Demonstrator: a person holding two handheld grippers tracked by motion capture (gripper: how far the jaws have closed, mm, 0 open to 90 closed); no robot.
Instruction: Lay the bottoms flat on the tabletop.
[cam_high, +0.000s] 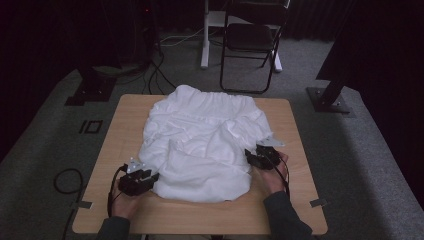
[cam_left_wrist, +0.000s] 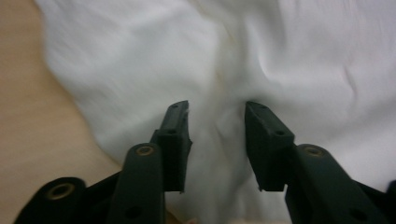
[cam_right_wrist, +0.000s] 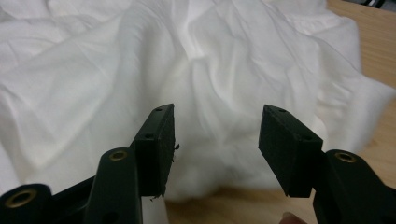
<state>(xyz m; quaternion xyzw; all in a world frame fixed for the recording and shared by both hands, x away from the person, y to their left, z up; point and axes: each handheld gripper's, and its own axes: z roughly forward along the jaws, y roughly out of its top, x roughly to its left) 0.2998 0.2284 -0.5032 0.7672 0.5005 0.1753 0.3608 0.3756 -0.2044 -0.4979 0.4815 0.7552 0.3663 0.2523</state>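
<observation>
A crumpled white cloth (cam_high: 205, 145) lies heaped across the middle of the wooden table (cam_high: 295, 210). My left gripper (cam_high: 152, 176) rests at the cloth's near left corner. In the left gripper view the cloth (cam_left_wrist: 280, 56) runs up between the jaws of that gripper (cam_left_wrist: 217, 109); they stand apart and the pads do not press on it. At the cloth's right edge my right gripper (cam_high: 248, 156) points left. In the right gripper view its jaws (cam_right_wrist: 217, 112) are wide apart, with the cloth (cam_right_wrist: 140, 60) just ahead of them and nothing held.
A black folding chair (cam_high: 252, 40) and a white stand leg (cam_high: 205, 45) are on the carpet beyond the table. Dark stand bases (cam_high: 325, 100) (cam_high: 92, 90) flank the far corners. A cable loop (cam_high: 67, 180) lies on the floor at left. Bare wood (cam_high: 200, 215) shows along the near edge.
</observation>
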